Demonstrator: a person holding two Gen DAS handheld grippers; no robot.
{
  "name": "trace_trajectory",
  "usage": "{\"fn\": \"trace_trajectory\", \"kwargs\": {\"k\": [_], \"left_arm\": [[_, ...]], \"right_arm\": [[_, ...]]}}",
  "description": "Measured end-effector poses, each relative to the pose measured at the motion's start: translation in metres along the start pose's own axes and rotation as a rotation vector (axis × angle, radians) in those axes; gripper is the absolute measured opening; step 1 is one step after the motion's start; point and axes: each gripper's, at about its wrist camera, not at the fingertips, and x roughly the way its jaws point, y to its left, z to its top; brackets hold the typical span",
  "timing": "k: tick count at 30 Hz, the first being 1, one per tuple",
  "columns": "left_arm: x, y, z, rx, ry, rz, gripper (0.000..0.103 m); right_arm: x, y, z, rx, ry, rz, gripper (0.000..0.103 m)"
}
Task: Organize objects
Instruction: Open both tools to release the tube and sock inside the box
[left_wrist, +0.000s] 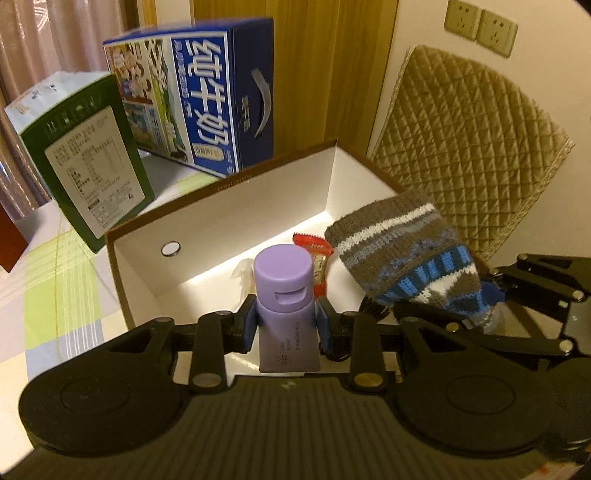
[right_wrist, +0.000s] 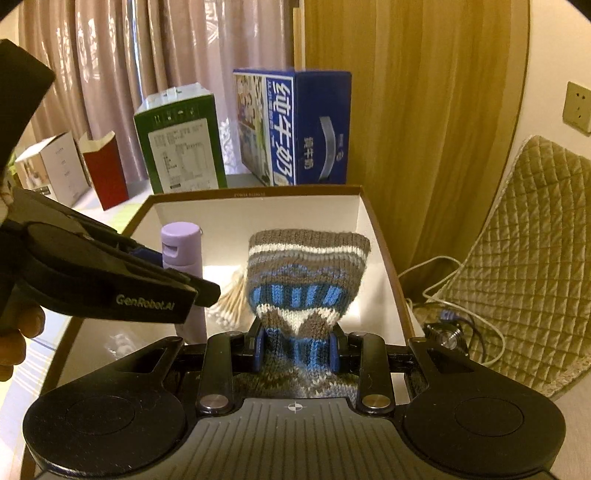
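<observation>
My left gripper (left_wrist: 286, 321) is shut on a purple tube (left_wrist: 286, 291) with a round flip cap, held upright over the open white box (left_wrist: 258, 206). The tube also shows in the right wrist view (right_wrist: 183, 247), held by the left gripper (right_wrist: 162, 273). My right gripper (right_wrist: 297, 349) is shut on a striped knitted sock (right_wrist: 306, 280) in grey, white and blue, held over the box's right half (right_wrist: 364, 218). The sock also shows in the left wrist view (left_wrist: 406, 258). A red candy wrapper (left_wrist: 316, 258) and a bundle of cotton swabs (right_wrist: 231, 299) lie inside the box.
A green carton (left_wrist: 85, 158) and a blue milk carton (left_wrist: 207, 99) stand behind the box on a checked tablecloth (left_wrist: 55, 280). A red box (right_wrist: 105, 170) and a white box (right_wrist: 51, 166) stand further left. A quilted chair (right_wrist: 524, 258) and cables (right_wrist: 461, 314) are on the right.
</observation>
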Motion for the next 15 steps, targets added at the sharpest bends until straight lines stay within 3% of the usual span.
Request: {"fn": "trace_trajectory", "kwargs": {"k": [7,9,13,15], "left_arm": [[0.017,0.006,0.001,0.008,0.029,0.003,0.032],[0.017,0.009,0.002,0.012,0.024,0.016,0.045],[0.011,0.014,0.002,0.015,0.009,0.026,0.058],[0.008,0.017,0.002,0.01,0.004,0.036,0.069]], "right_arm": [[0.009,-0.003,0.004,0.005,0.012,0.016,0.029],[0.011,-0.003,0.005,0.007,0.014,0.02,0.029],[0.015,-0.002,0.007,0.009,0.01,0.025,0.03],[0.016,-0.001,0.008,0.004,-0.009,0.014,0.048]]}}
